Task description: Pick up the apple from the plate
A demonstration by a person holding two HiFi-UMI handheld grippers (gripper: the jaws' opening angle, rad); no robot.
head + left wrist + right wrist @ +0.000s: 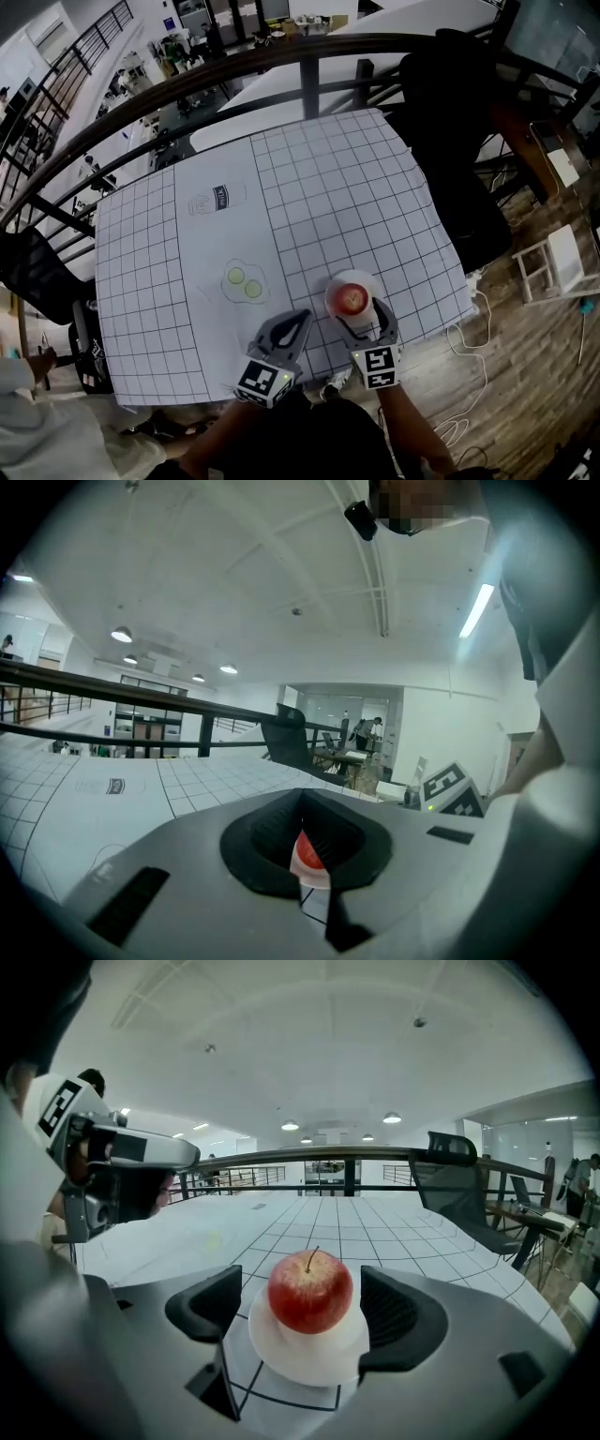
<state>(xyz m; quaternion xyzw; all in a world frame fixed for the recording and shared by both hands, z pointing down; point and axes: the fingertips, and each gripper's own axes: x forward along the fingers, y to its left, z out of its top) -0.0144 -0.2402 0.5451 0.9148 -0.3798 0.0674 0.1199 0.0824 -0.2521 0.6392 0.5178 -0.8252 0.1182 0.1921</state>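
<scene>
A red apple stands stem up on a small white plate near the front edge of the grid-patterned table. My right gripper is open, its jaws on either side of the apple and plate; the pads do not touch the fruit. My left gripper sits just left of the plate with its jaws shut and nothing in them. Through the gap in the left gripper, a sliver of the apple shows. The right gripper view shows the left gripper at its left.
A pale green and yellow printed shape and a printed jar outline mark the cloth to the left. A dark curved railing runs behind the table. A black chair stands at the right, with cables on the wooden floor.
</scene>
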